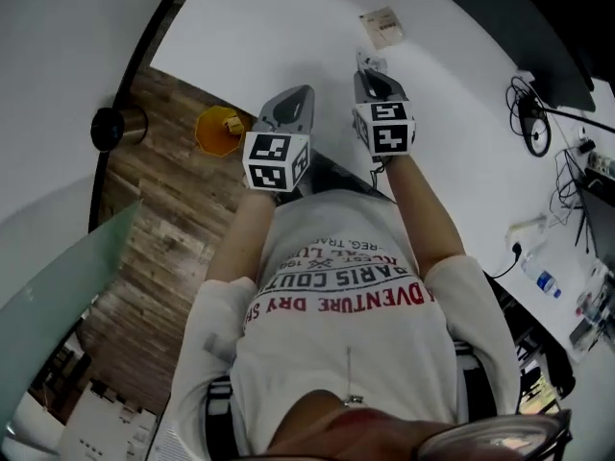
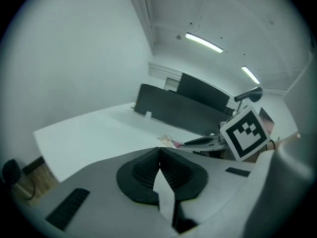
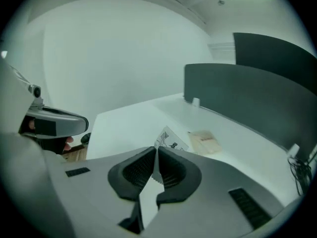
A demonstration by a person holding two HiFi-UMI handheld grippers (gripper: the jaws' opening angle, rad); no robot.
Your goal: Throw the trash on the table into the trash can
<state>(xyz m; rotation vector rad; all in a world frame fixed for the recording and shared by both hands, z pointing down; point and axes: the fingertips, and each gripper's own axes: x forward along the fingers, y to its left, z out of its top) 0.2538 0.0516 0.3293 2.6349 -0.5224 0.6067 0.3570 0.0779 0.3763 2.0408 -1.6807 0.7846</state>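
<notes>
Over by the near edge of the white table (image 1: 288,27), the person's got both grippers held out in front. The right gripper (image 3: 156,150) is clamped tight on a small printed wrapper scrap (image 3: 171,142), which pokes out past the tips. The left gripper (image 2: 158,153) has its jaws pressed together too, with nothing between them as far as I can see. A second wrapper (image 1: 381,27) lies flat further in on the table, toward the dark partition (image 3: 247,98). The orange trash can (image 1: 219,131) sits on the wood floor (image 1: 163,209) just off the table's edge, on the left gripper's side, with something yellow inside.
</notes>
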